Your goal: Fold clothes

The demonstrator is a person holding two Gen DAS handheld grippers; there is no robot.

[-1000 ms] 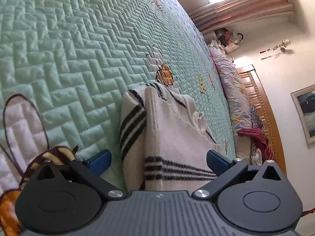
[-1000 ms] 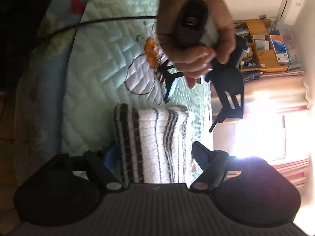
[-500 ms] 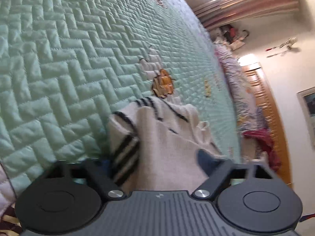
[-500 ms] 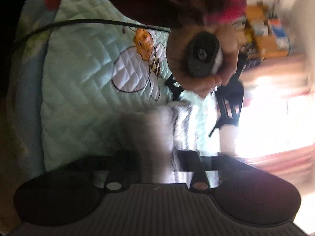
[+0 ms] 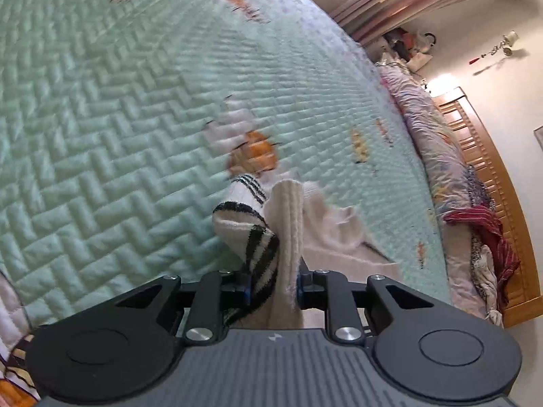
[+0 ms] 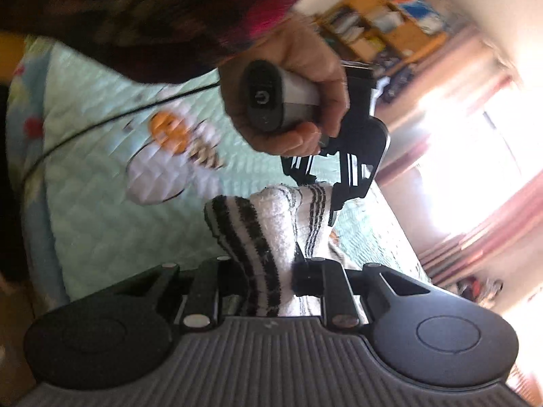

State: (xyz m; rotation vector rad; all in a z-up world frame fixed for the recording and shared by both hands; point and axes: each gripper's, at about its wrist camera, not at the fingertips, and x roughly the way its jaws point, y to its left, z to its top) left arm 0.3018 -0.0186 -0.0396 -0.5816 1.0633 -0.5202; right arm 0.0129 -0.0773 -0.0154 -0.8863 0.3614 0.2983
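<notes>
A folded white knit sweater (image 5: 288, 210) with black stripes hangs bunched above the green quilted bedspread (image 5: 101, 135). My left gripper (image 5: 273, 288) has one end of it between its blue pads, and its jaws are closing, pressing on the knit. My right gripper (image 6: 271, 281) is shut on the other striped end of the sweater (image 6: 271, 217). In the right wrist view, a person's hand (image 6: 298, 101) holds the left gripper (image 6: 315, 193) at the sweater's far end. The lower part of the sweater trails on the bed.
Floral pillows (image 5: 437, 156) and a red cloth (image 5: 485, 234) lie along the wooden headboard (image 5: 488, 156). A black cable (image 6: 101, 122) crosses the bedspread (image 6: 101, 220). A wooden shelf (image 6: 373, 27) and a bright curtained window (image 6: 475, 142) stand beyond the bed.
Both grippers have closed on the ends of the folded sweater and lifted it off the bedspread. The sweater now hangs bunched between them, and the right wrist has rolled.
</notes>
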